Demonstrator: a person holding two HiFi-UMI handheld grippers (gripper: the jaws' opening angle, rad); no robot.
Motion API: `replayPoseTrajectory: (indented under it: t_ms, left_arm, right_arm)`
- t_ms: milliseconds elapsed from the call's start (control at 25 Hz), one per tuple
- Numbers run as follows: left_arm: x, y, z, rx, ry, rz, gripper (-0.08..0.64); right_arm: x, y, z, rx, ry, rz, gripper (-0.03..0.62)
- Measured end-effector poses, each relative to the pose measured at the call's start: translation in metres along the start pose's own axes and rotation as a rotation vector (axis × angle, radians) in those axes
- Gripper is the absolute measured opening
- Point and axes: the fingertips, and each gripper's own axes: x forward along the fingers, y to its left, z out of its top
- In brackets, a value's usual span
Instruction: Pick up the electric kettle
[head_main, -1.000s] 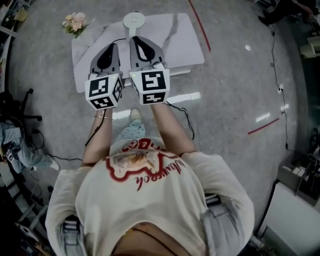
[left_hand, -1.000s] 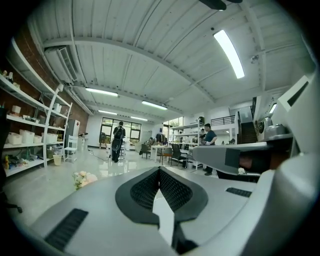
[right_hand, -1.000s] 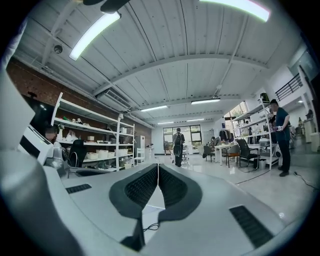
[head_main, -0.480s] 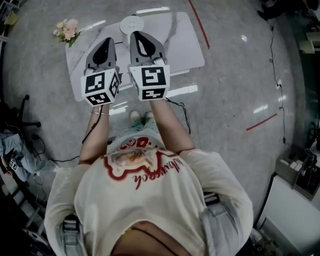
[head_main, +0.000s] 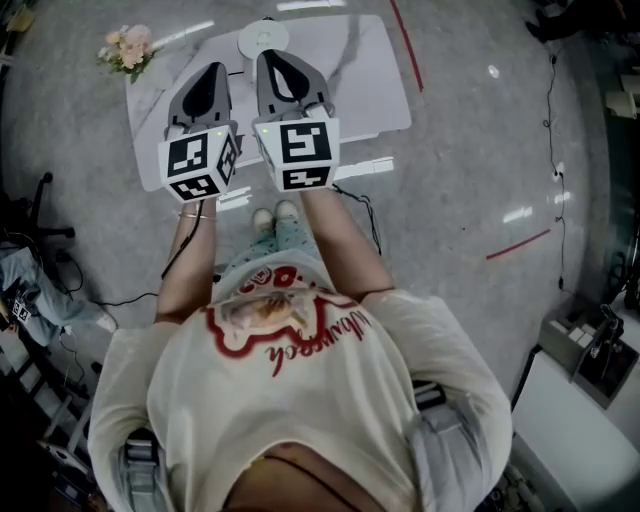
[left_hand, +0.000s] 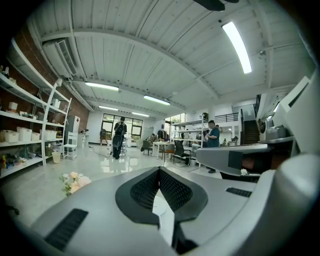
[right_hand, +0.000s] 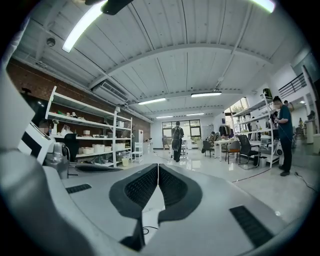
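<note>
A round white object (head_main: 262, 37), which I take for the electric kettle from above, stands at the far edge of a white marble table (head_main: 365, 90). My right gripper (head_main: 268, 56) is shut and empty, its tips just short of that object. My left gripper (head_main: 208, 76) hangs beside it, a little to the left and nearer to me, also shut with nothing held. In the left gripper view the left gripper (left_hand: 159, 170) has its pads meeting at the tip. The right gripper view shows the right gripper (right_hand: 158, 166) the same way. Neither gripper view shows the kettle.
A small bunch of pink flowers (head_main: 125, 47) lies at the table's far left corner, also seen as flowers (left_hand: 73, 181). A black cable (head_main: 372, 232) runs on the floor under the table's near edge. Shelves (right_hand: 95, 145) and several people stand far off in the hall.
Both grippers have moved forward over the table side by side, and the table has come nearer. The right gripper's tips now reach almost to the round white object. Both stayed shut.
</note>
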Motion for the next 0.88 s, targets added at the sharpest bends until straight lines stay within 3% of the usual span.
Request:
replayPoseTrajectory:
  t_ms: [400,880]
  left_arm:
    - [0.011,0.004,-0.046,0.003,0.041,0.025,-0.002]
    - [0.042,0.011,-0.127,0.062,0.090,0.027,-0.002]
  right_arm:
    - [0.013,-0.009,-0.045,0.000,0.056,0.028,0.017]
    - [0.037,-0.024,-0.154,-0.027,0.170,0.042,0.017]
